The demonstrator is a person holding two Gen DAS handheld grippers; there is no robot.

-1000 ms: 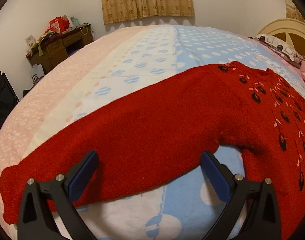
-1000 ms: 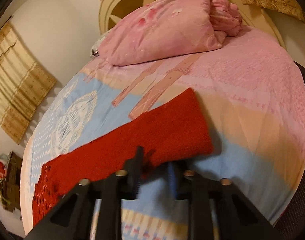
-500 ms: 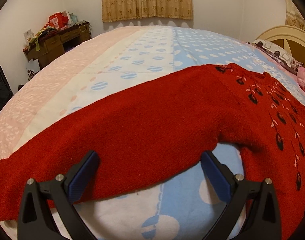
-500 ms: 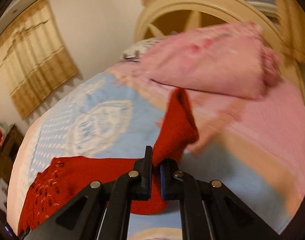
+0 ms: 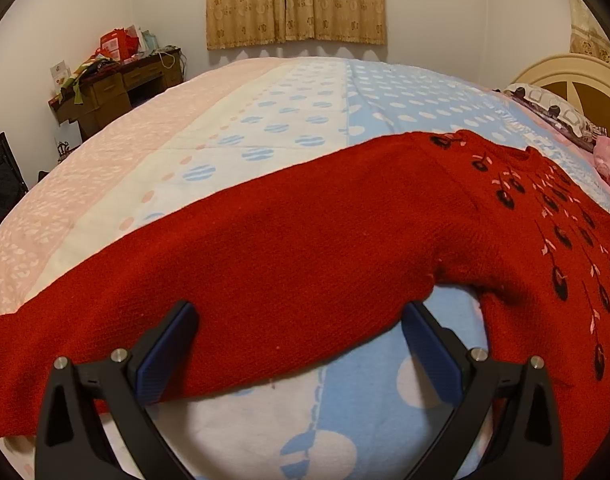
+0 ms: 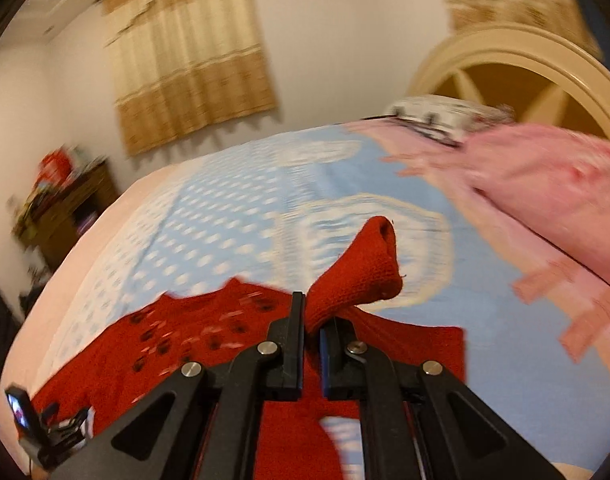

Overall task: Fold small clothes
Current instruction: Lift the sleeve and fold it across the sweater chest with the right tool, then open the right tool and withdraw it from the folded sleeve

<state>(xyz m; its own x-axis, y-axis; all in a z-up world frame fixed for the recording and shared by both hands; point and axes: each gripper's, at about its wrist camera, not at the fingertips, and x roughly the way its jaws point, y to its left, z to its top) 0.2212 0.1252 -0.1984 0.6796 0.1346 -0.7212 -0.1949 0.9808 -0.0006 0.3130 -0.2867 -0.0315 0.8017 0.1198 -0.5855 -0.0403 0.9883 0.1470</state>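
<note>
A small red knit sweater (image 5: 289,264) with black and pink motifs lies on the bed. Its one sleeve stretches left across the left wrist view. My left gripper (image 5: 297,348) is open, its blue pads astride the lower edge of that sleeve. My right gripper (image 6: 313,320) is shut on the other sleeve (image 6: 365,272) and holds it lifted over the sweater's body (image 6: 165,344); the cuff sticks up past the fingers. The right wrist view is motion-blurred.
The bed cover (image 5: 289,112) is pink, white and blue with dots. A pink quilt (image 6: 553,184) and a patterned pillow (image 5: 553,112) lie by the cream headboard (image 6: 517,64). A cluttered wooden desk (image 5: 113,84) stands at the far left wall.
My right gripper closed on the sleeve, lifted it and swung it left over the sweater's body. My left gripper stayed open and shifted slightly along the other sleeve.
</note>
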